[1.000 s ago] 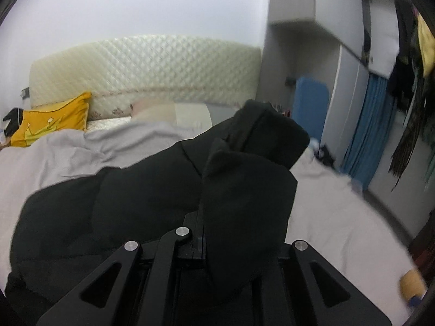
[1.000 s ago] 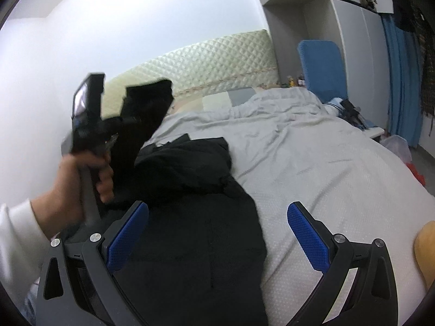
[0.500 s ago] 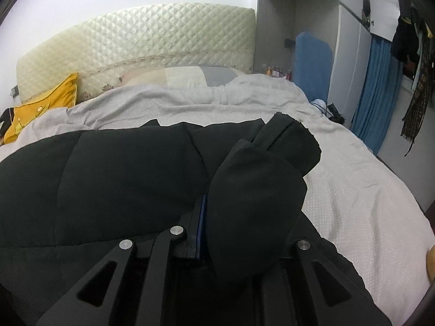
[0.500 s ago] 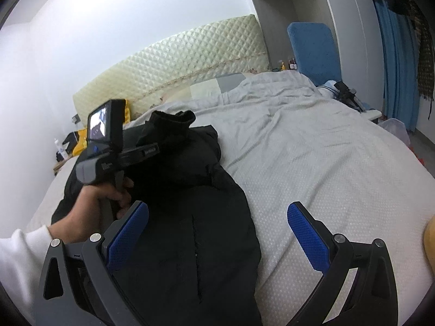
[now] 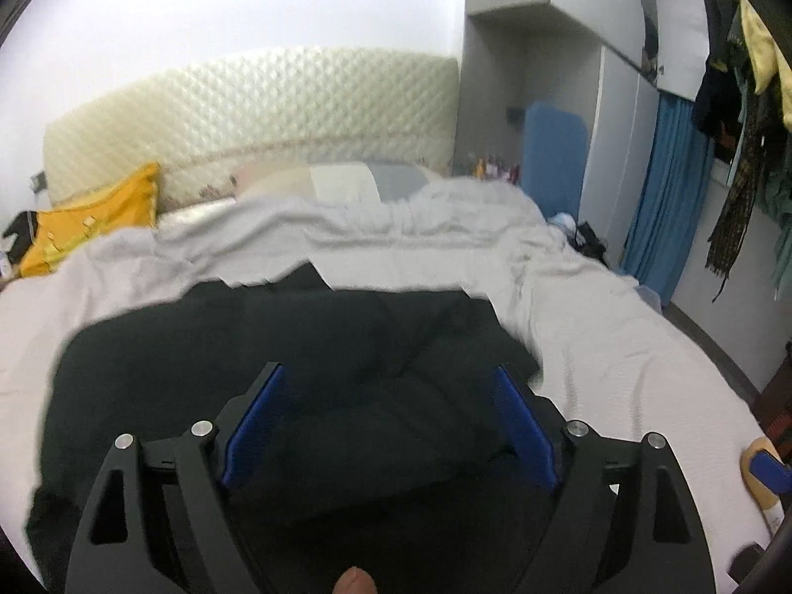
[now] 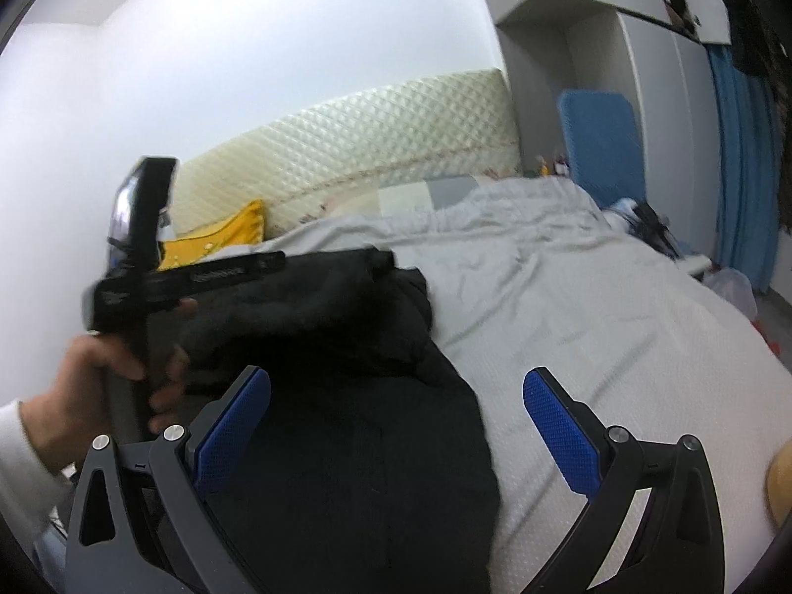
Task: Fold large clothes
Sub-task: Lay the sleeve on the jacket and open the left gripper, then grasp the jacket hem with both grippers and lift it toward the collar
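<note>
A large black padded jacket (image 5: pixel 317 346) lies on the grey bedspread (image 5: pixel 594 326), with one part folded over its body. My left gripper (image 5: pixel 388 396) is open and empty just above the jacket, blue pads apart. In the right wrist view the jacket (image 6: pixel 356 396) lies at the lower left. My right gripper (image 6: pixel 396 406) is open and empty above the jacket's right edge. The left gripper's body (image 6: pixel 198 282), held in a hand, hovers over the jacket's upper part.
A quilted cream headboard (image 5: pixel 257 114) and a yellow pillow (image 5: pixel 94 218) lie at the far end of the bed. A blue chair (image 5: pixel 554 158), a wardrobe and blue curtains (image 5: pixel 668 198) stand to the right. A yellow and blue object (image 5: pixel 765 470) sits at the bed's right edge.
The left gripper, shut on a black jacket part before, has opened and let it drop onto the jacket. The right gripper stayed open and hardly moved.
</note>
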{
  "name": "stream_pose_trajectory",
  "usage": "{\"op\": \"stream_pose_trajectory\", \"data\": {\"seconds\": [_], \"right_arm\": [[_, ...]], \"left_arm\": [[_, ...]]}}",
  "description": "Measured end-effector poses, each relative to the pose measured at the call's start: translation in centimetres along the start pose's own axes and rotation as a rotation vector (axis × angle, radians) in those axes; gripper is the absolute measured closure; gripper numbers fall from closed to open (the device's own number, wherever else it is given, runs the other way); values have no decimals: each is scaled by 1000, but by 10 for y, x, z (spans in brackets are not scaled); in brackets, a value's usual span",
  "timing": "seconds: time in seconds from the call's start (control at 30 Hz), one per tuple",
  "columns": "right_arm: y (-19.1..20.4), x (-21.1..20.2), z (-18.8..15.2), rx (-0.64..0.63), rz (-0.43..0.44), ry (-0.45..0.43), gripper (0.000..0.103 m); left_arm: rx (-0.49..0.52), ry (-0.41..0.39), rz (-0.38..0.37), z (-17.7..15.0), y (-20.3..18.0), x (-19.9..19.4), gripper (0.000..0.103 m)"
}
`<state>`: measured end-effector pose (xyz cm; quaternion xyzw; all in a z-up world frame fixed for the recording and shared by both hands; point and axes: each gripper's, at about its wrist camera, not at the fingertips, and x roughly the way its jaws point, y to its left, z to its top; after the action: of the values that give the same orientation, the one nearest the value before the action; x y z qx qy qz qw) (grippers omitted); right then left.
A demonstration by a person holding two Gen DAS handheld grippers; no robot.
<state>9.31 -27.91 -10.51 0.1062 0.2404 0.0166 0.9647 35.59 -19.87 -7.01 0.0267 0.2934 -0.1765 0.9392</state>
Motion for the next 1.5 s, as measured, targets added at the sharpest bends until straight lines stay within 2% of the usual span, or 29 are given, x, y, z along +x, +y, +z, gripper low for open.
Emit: {"op": "stream_pose_trajectory", "data": {"seconds": [0.1,0.3,0.4,0.53,0.67,0.8,0.87,0.9,0.93,1.07,1.17,1.5], "right_arm": [[15,1,14,-24,32,-17,0],[38,7,70,-68,65,-130,0],[52,19,92,-102,65,-155,0],[72,56,117,-105,84,-112,0],[88,95,119,-120,103,-72,1],[93,147,101,-135,114,-2,12],[90,171,88,-128,105,33,26],[86,186,81,-122,86,66,41],[82,202,73,-118,64,101,52],[70,242,49,-130,44,154,54],[66,254,39,-136,61,143,53],[76,299,25,-170,47,201,52]], "left_arm": [[-36,-48,24,11,27,-40,18],[-83,-128,124,33,93,-111,17],[-101,-138,167,39,126,-132,17],[-140,-129,191,37,162,-135,17],[-171,-75,195,26,191,-107,17],[-169,-29,197,10,206,-65,17],[-170,5,196,2,212,-38,17],[-172,18,193,-2,214,-26,17],[-172,24,192,-5,216,-16,17],[-164,87,204,-23,225,30,17],[-157,118,198,-32,229,53,16],[-150,153,224,-41,237,102,12]]}}
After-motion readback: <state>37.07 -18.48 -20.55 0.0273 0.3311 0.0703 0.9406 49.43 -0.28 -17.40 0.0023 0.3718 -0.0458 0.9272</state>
